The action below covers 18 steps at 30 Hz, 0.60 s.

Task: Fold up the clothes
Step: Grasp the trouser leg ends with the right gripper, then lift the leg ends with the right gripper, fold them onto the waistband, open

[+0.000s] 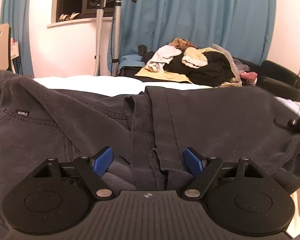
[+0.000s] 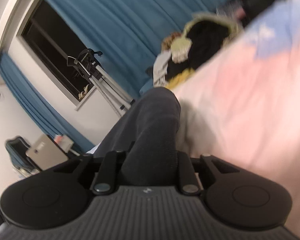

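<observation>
Dark trousers (image 1: 130, 120) lie spread over the bed (image 1: 90, 82), filling the middle of the left wrist view. The left gripper (image 1: 150, 160) stands released over a fold of them. The right gripper (image 2: 150, 158) is clenched on a trouser leg (image 2: 150, 124) at frame centre.

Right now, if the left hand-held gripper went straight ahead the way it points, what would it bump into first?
Most likely the dark trousers: the left hand-held gripper stands open just over them, angled down at the cloth, well short of the laundry pile.
</observation>
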### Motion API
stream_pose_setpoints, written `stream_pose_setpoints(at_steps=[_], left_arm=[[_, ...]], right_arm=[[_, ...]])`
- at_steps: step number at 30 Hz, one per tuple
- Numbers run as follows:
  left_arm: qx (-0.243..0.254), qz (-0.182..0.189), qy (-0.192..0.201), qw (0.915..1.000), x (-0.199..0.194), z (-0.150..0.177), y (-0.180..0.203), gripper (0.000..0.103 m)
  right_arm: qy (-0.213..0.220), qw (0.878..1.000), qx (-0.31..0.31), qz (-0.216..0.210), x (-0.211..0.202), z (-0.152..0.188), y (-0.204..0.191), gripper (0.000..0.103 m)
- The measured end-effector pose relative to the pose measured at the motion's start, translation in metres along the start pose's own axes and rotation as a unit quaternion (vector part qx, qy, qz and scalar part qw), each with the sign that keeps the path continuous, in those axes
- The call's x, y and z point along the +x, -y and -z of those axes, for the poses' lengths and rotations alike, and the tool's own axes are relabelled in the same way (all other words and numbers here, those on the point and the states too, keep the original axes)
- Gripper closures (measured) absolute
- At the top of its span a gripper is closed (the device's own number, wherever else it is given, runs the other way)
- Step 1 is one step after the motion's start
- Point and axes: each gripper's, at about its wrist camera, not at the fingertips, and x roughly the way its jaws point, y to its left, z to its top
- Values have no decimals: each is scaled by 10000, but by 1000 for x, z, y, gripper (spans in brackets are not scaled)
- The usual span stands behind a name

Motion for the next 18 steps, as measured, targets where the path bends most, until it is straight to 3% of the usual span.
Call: stream_pose_setpoints(at_steps=[5, 10, 13, 18], left_arm=[[364, 255, 85, 9990, -17, 6, 31, 21], [228, 781, 108, 9966, -42, 6, 60, 21], [256, 1080, 176, 9937, -62, 7, 93, 21], [635, 1572, 48, 9855, -84, 25, 178, 18]], right_arm=[[274, 9982, -537, 23, -46, -15, -32, 90], [616, 9958, -678, 77, -111, -35, -42, 90], [885, 9943, -546, 236, -158, -47, -29, 90], [1298, 9858, -654, 842, -244, -58, -7, 90]])
